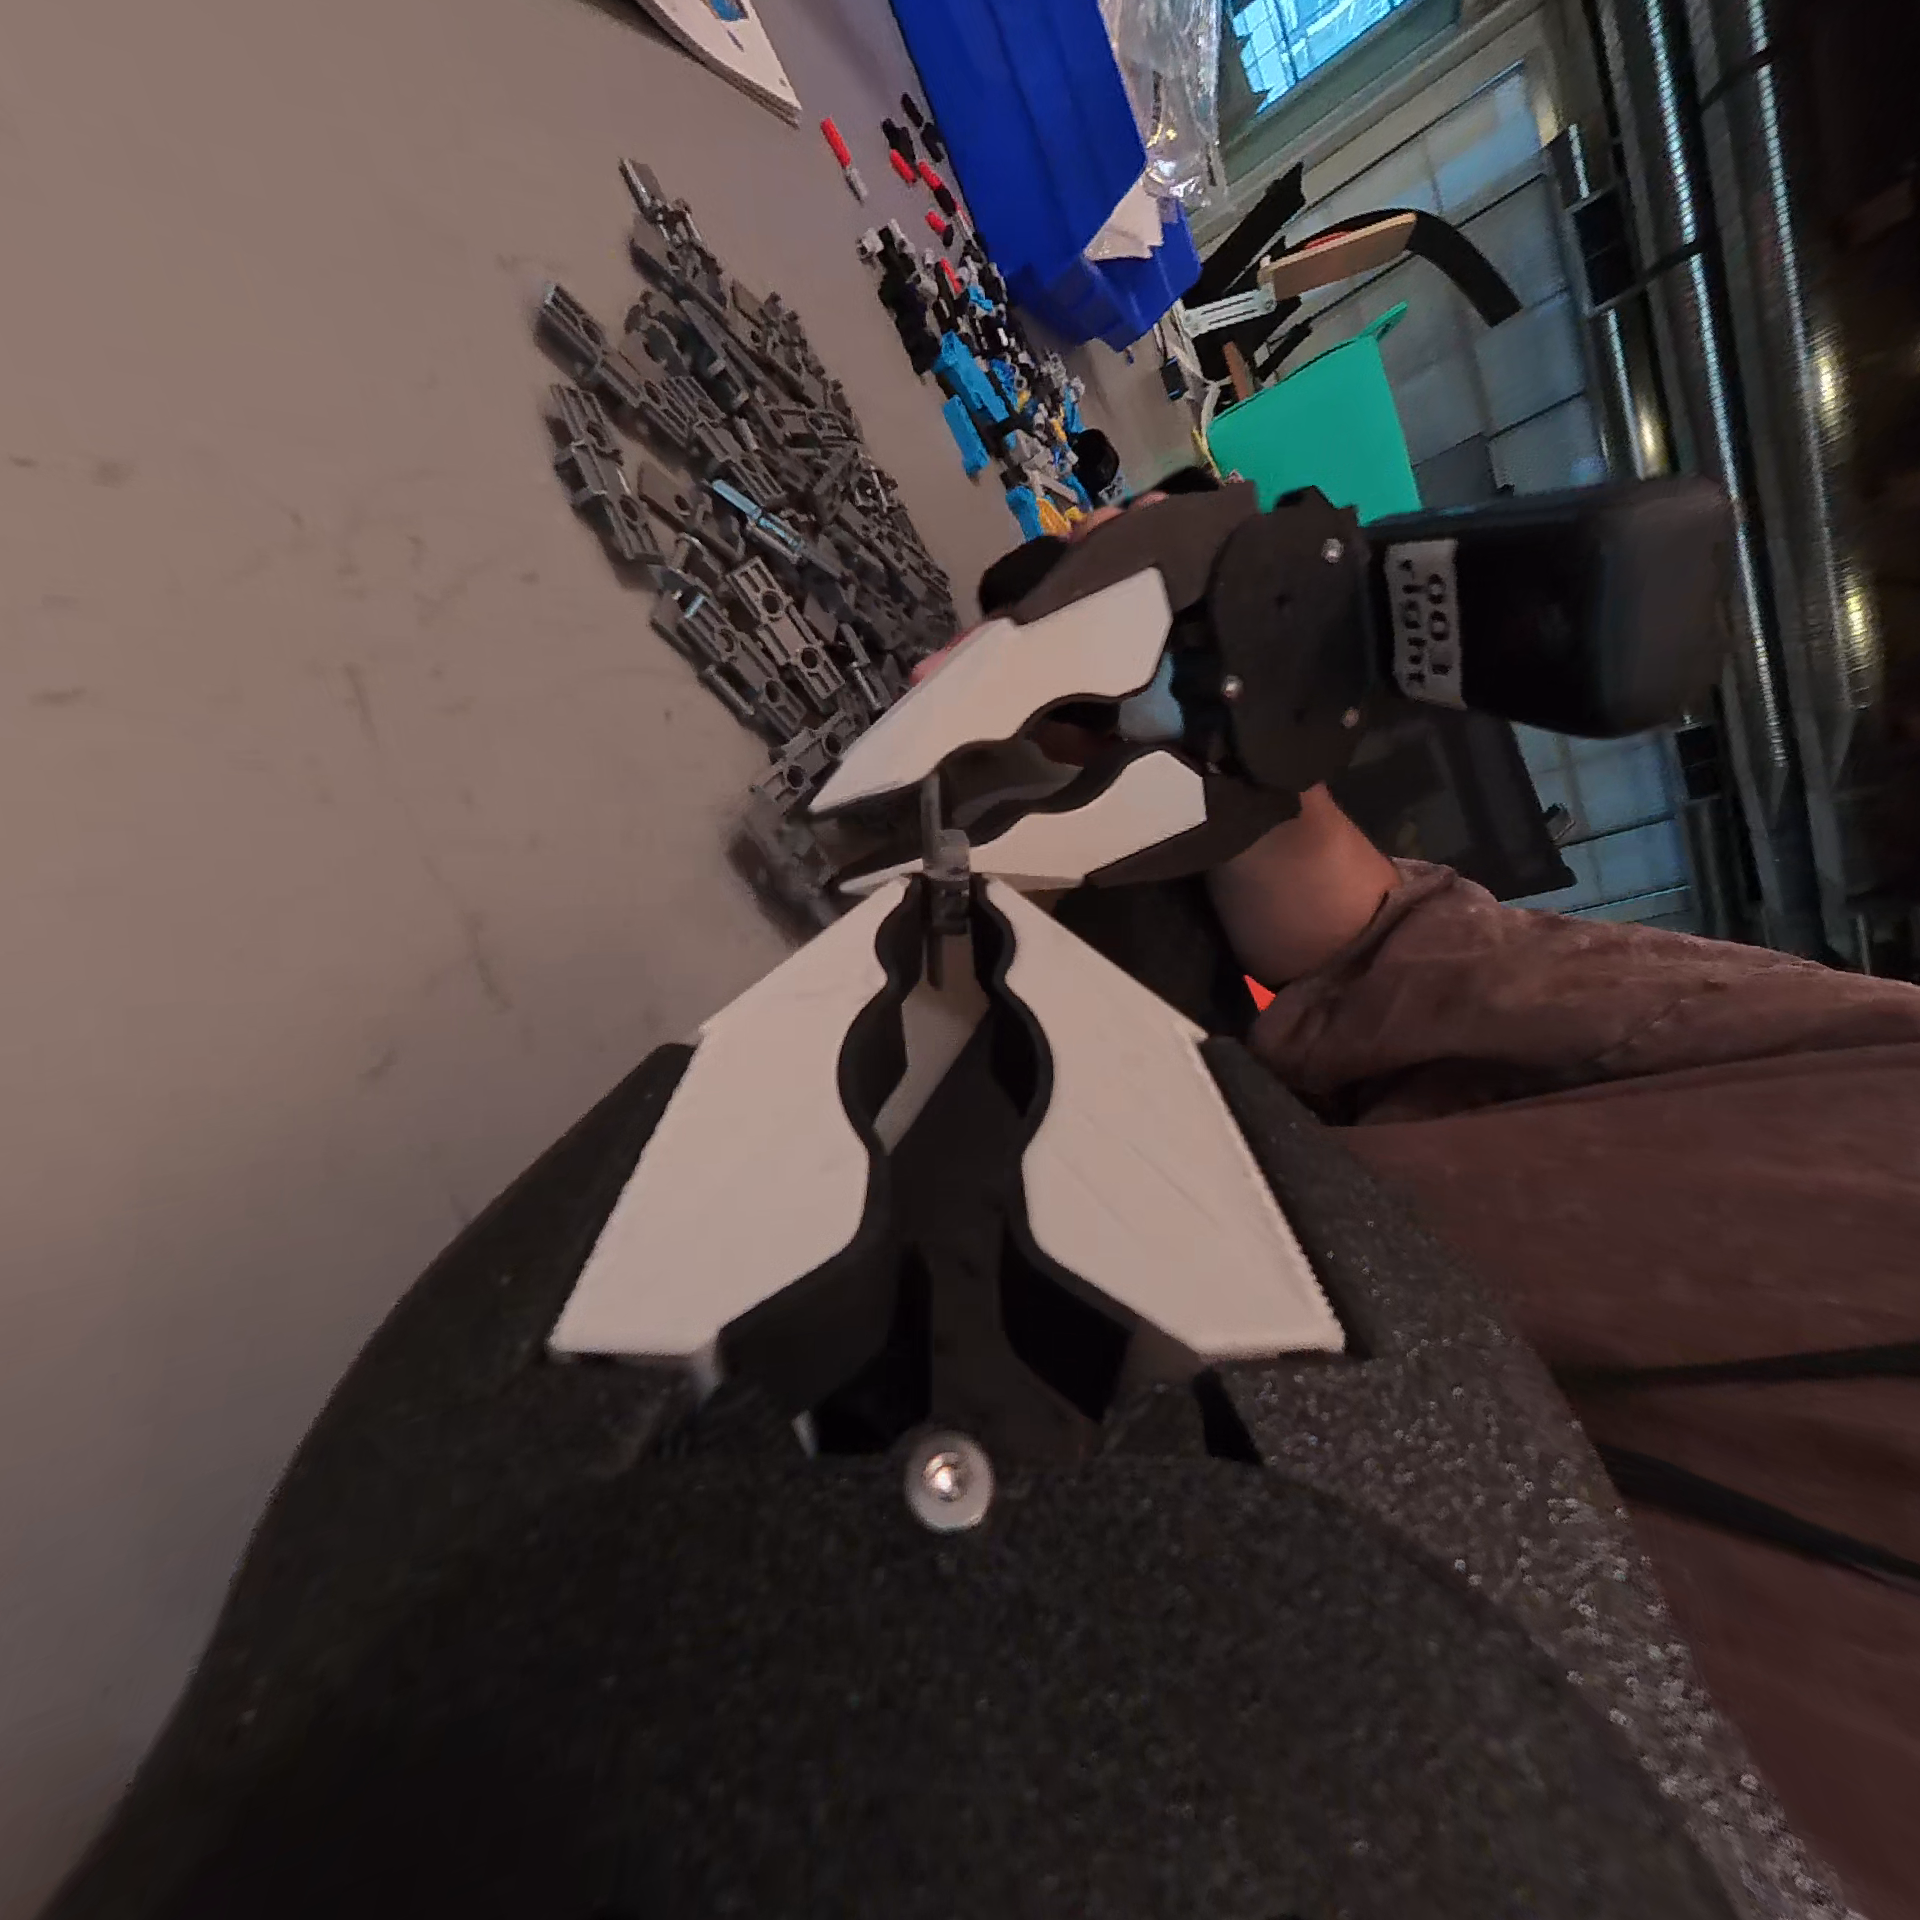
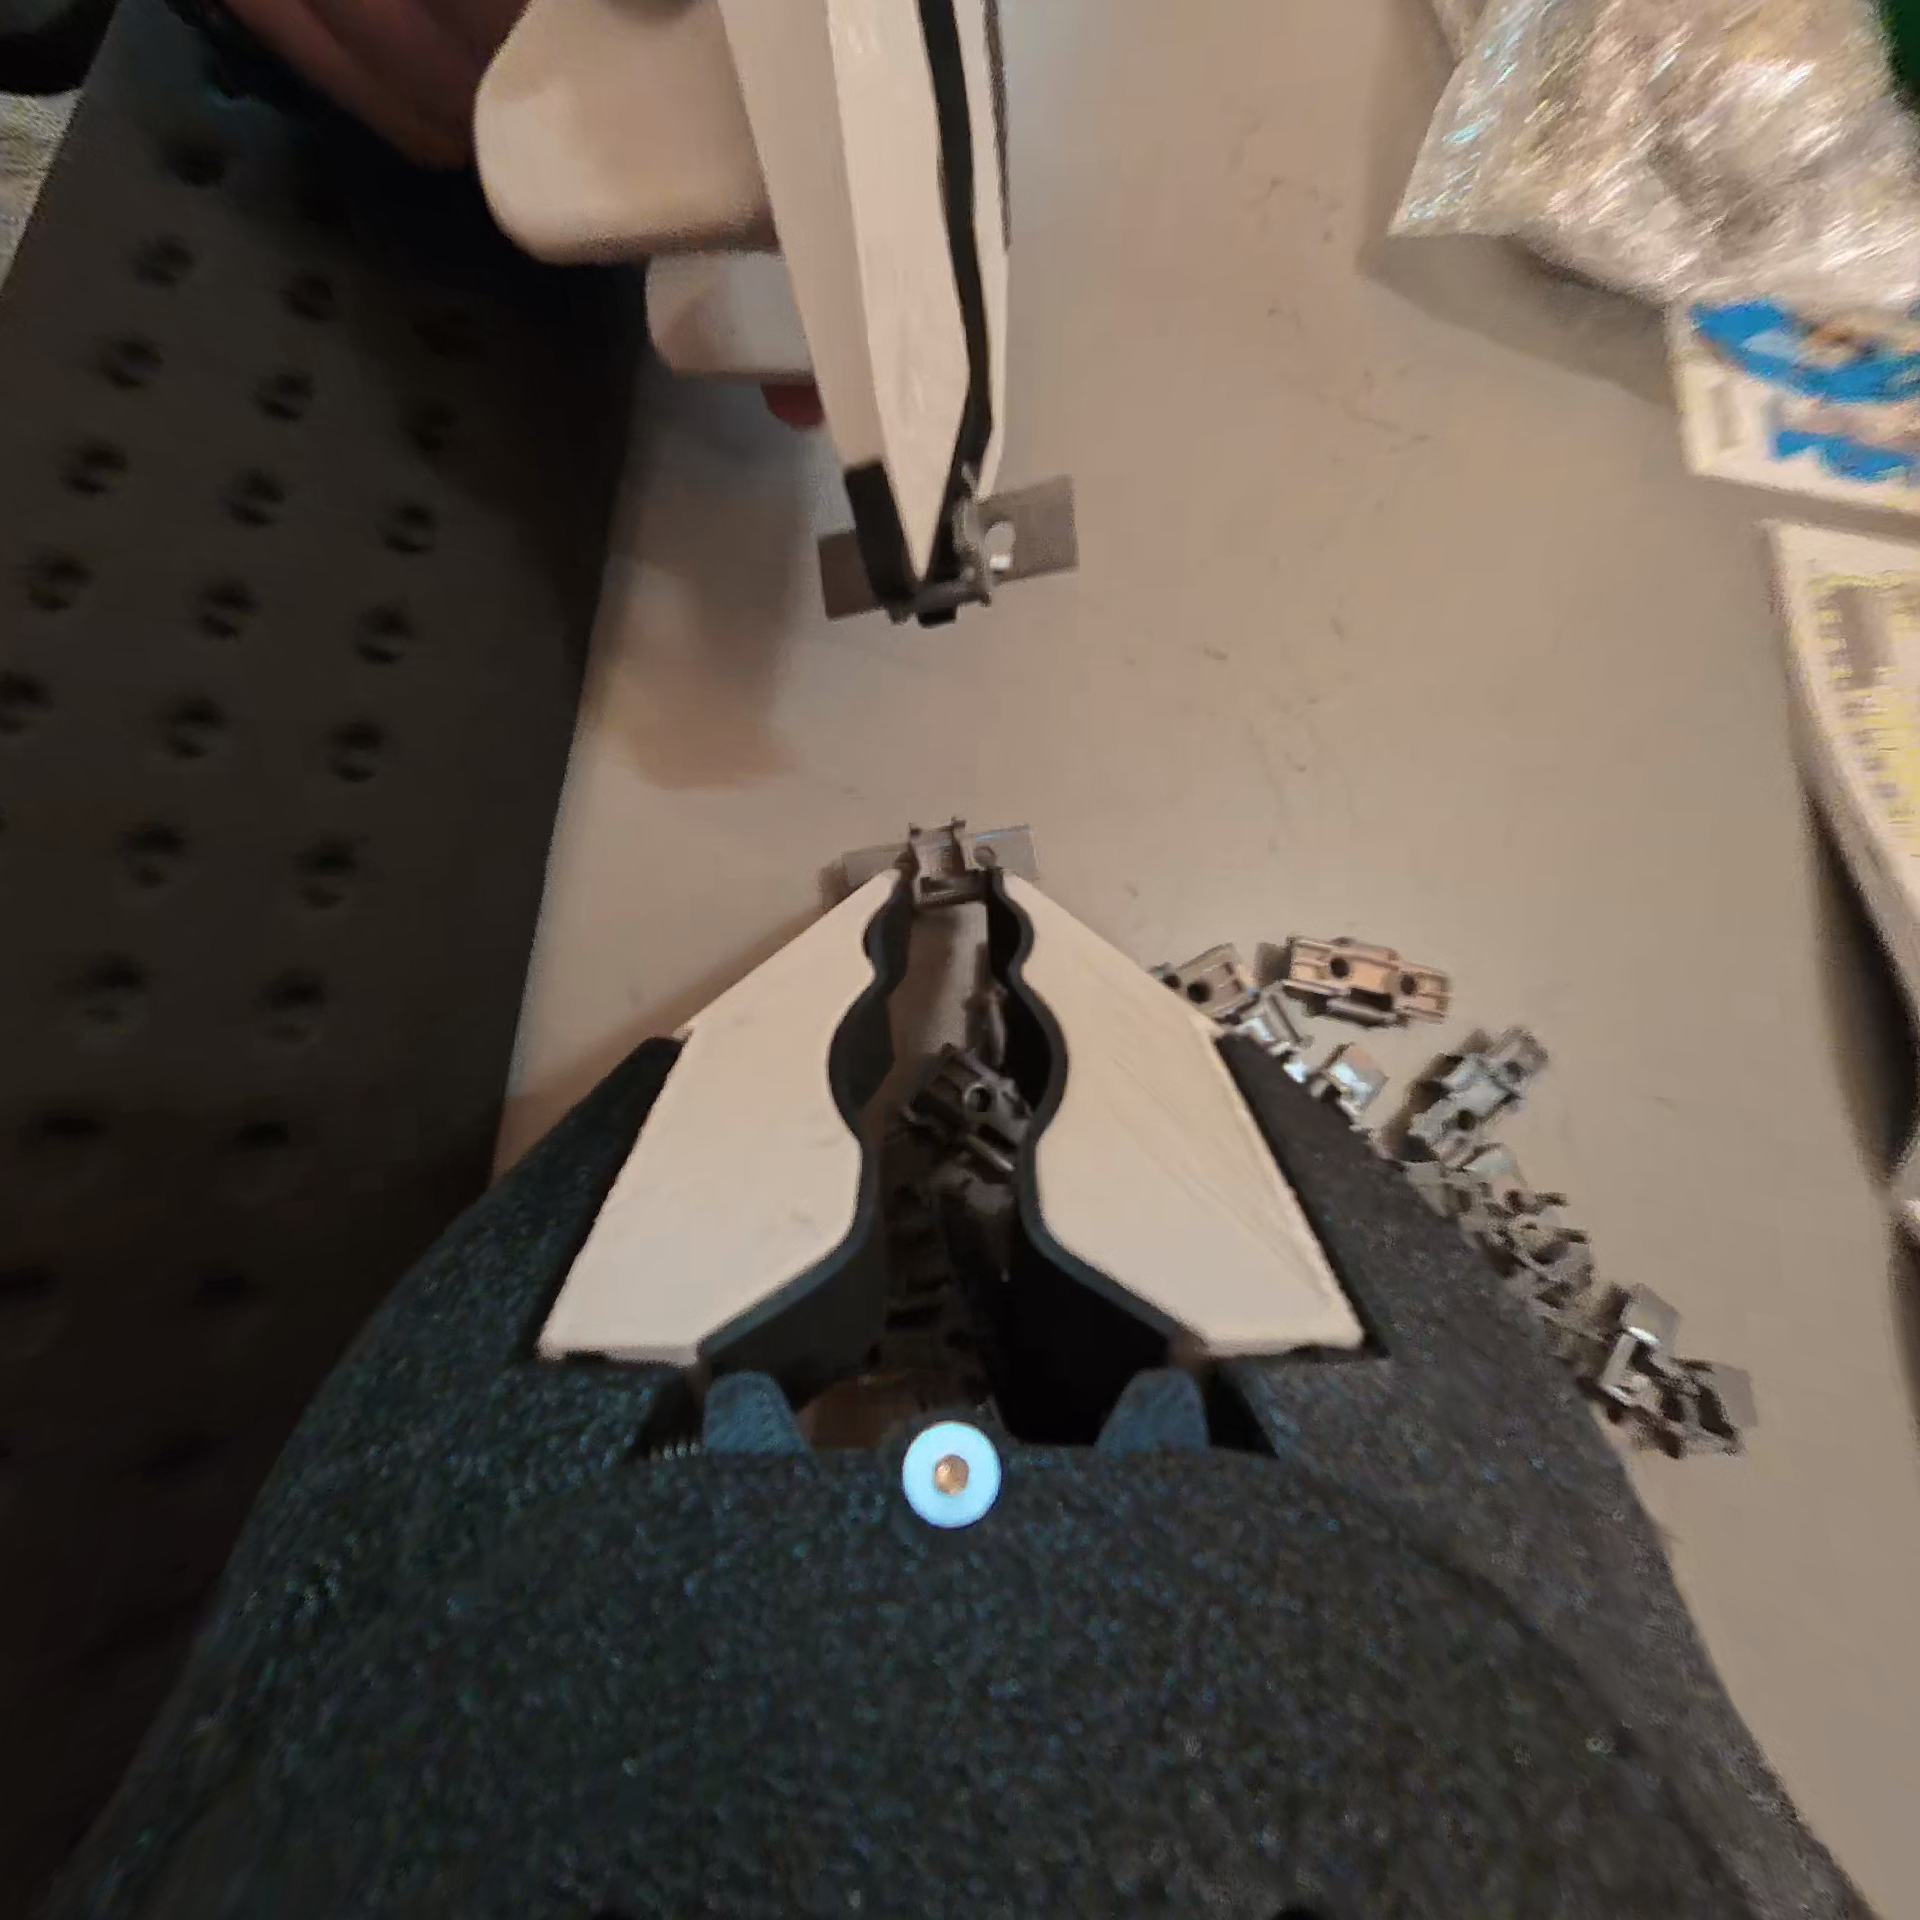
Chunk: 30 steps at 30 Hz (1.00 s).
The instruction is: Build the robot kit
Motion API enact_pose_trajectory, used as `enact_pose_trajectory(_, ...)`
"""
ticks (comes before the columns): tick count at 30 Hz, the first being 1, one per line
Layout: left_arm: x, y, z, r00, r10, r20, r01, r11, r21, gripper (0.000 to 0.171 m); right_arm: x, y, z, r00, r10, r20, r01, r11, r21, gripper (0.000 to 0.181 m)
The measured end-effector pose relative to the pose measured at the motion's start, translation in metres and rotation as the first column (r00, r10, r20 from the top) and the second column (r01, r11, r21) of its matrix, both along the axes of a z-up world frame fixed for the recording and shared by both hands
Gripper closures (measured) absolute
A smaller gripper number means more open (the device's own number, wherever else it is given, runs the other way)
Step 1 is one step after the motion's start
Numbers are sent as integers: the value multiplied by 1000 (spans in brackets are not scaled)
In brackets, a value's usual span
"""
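My left gripper (image 1: 943, 883) is shut on a small grey brick piece (image 1: 945, 920) held at its fingertips. My right gripper (image 2: 948, 883) is shut on a similar small grey piece (image 2: 945, 868). In the right wrist view the left gripper (image 2: 932, 594) hangs ahead of mine with its grey piece (image 2: 975, 556); a gap separates the two pieces. In the left wrist view the right gripper (image 1: 836, 844) comes in from the right, its piece (image 1: 932, 816) just above mine. Both are held above the grey table (image 2: 1299, 675).
A pile of loose grey pieces (image 1: 727, 499) (image 2: 1455, 1122) lies on the table beside the grippers. Farther off are coloured pieces (image 1: 977, 343), a blue bin (image 1: 1039, 135), booklets (image 2: 1808, 416) and a plastic bag (image 2: 1662, 125). A black perforated board (image 2: 260, 623) lies left. A brown sleeve (image 1: 1558, 1039) is near. There is about 5 centimetres between the tips of the two grippers.
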<state>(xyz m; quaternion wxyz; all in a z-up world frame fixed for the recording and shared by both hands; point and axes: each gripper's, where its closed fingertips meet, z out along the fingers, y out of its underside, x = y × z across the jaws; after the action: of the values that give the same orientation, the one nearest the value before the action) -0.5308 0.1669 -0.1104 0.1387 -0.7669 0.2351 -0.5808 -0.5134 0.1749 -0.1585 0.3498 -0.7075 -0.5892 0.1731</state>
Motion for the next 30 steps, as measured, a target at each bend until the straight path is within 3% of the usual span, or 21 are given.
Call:
enact_pose_trajectory(1, 1, 0, -1, 1000, 3, -4, -3, 1000, 3, 164, 0, 1, 6, 1000, -8, -17, 9, 999, 44, 167)
enact_pose_trajectory(6, 3, 7, 14, 994, 36, 99, -37, 999, 10, 164, 0, 6, 48, 996, -50, -77, 74, 929, 363, 168)
enact_pose_trajectory(9, 4, 5, 19, 991, 23, 130, -27, 999, 29, 164, -5, 3, 62, 996, -55, -73, 83, 879, 469, 168)
enact_pose_trajectory(24, 4, 4, 24, 988, 18, 152, -29, 997, 69, 164, -11, 2, 70, 995, -73, -64, 96, 854, 511, 168)
enact_pose_trajectory(25, 4, 4, 24, 988, 21, 151, -32, 997, 68, 164, -11, 1, 72, 995, -68, -72, 96, 847, 523, 180)
enact_pose_trajectory(30, 4, 5, 23, 989, 27, 146, -37, 997, 68, 164, -11, 3, 73, 995, -75, -70, 101, 834, 542, 181)
